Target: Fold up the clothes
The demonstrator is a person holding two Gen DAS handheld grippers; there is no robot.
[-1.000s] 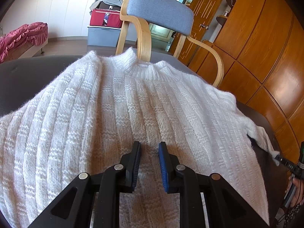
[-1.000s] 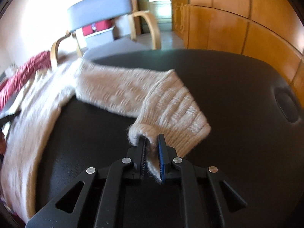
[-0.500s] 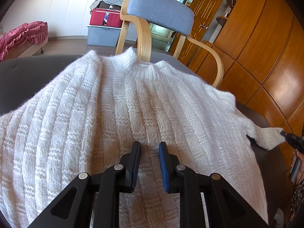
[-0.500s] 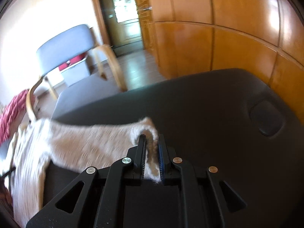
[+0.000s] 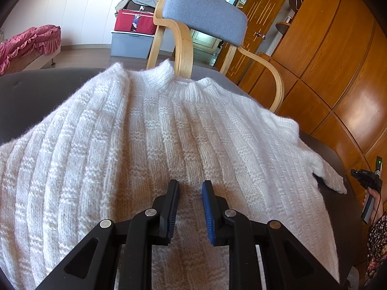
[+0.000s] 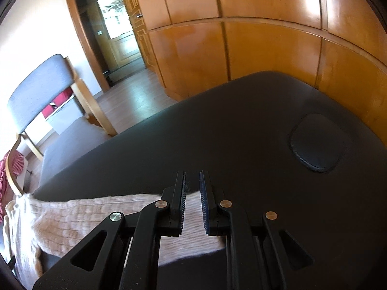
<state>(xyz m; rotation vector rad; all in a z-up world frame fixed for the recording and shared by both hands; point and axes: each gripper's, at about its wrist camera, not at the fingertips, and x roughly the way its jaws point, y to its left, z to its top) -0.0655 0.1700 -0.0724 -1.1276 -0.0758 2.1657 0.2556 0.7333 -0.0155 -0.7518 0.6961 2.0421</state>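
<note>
A white chunky-knit sweater (image 5: 145,145) lies spread, collar away from me, on a dark padded table (image 5: 36,96). My left gripper (image 5: 190,183) sits low over the middle of its body. The jaws stand a little apart, with only the knit surface showing in the gap. The sweater's right sleeve (image 6: 84,217) stretches straight out across the table. Its cuff end runs in between the pads of my right gripper (image 6: 192,176), which is shut on it. In the left wrist view the sleeve (image 5: 324,171) tapers toward that right gripper (image 5: 354,172), held by a hand (image 5: 375,198) at the far right.
A wooden armchair with a grey-blue back (image 5: 205,12) stands just behind the table's far edge. Wooden cabinet panels (image 5: 326,72) line the right side. The bare tabletop (image 6: 241,133) has a round padded plug (image 6: 319,142). Storage boxes (image 5: 130,41) and pink bedding (image 5: 29,41) sit further back.
The right gripper carried the cuff outward to the right and rolled; the sleeve, bent back on itself before, now lies drawn out straight. The left gripper has not moved.
</note>
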